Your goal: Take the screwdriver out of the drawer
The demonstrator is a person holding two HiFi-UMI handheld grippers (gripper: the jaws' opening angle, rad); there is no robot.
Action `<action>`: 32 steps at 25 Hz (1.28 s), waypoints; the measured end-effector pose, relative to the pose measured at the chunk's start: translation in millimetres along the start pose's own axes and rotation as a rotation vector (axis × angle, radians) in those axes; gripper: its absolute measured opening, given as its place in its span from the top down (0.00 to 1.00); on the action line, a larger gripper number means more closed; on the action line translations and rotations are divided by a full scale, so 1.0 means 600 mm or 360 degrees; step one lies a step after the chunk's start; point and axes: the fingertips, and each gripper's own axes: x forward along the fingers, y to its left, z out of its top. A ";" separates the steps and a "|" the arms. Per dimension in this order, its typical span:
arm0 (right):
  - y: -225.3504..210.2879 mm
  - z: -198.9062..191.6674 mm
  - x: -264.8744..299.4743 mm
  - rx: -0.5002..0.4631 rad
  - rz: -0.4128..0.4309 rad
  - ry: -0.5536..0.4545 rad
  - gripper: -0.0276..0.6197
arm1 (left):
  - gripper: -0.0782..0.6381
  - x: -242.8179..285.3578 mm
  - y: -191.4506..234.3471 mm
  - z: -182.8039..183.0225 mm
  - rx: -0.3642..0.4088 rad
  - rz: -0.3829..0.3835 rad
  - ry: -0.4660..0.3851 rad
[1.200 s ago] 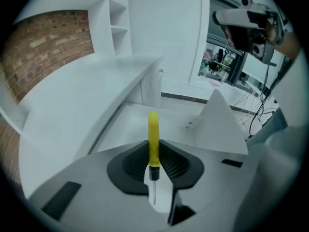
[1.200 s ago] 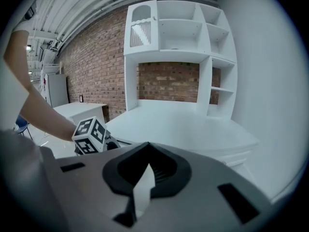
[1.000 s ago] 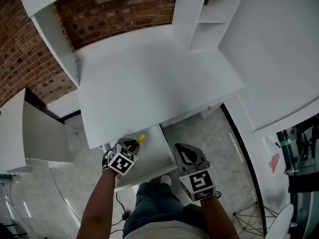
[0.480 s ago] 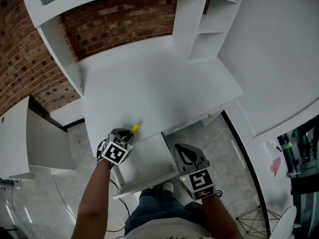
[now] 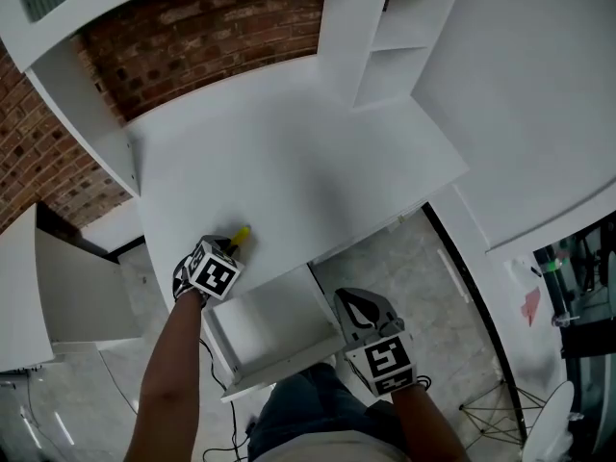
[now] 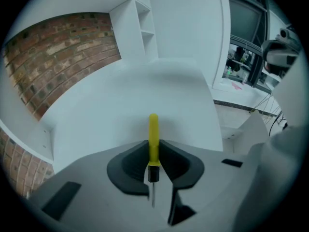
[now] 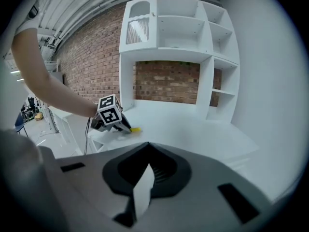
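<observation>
The screwdriver has a yellow handle, a black collar and a thin metal shaft. My left gripper is shut on it, the handle pointing forward past the jaws. In the head view the left gripper hangs over the near left part of the white desk top, with the yellow handle sticking out ahead. The open white drawer lies below and to the right of it. My right gripper is shut on nothing, beside the drawer's right front corner. From the right gripper view, the left gripper and the screwdriver show over the desk.
A white shelf unit stands on the desk's far right corner, against a brick wall. Another white cabinet stands to the left. The person's legs are under the drawer's front edge, on a pale stone floor.
The left gripper has carried the screwdriver from over the drawer up and away onto the desk top. The right gripper has stayed near the drawer's right front corner.
</observation>
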 end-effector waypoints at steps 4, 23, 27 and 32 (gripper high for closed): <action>-0.007 -0.014 0.005 0.0021 -0.0023 0.0041 0.94 | 0.78 0.012 0.009 0.007 0.0015 -0.0050 -0.0009; 0.000 0.100 -0.029 -0.0068 0.0011 -0.0220 0.94 | 0.67 -0.246 0.023 0.057 -0.0259 0.0305 -0.0620; 0.003 0.135 -0.052 -0.0085 0.0012 -0.0314 0.94 | 0.67 -0.338 0.013 0.061 -0.0329 0.0431 -0.0810; 0.001 0.183 -0.090 -0.0113 -0.0066 -0.0484 0.94 | 0.67 -0.449 -0.007 0.062 -0.0415 0.0581 -0.1066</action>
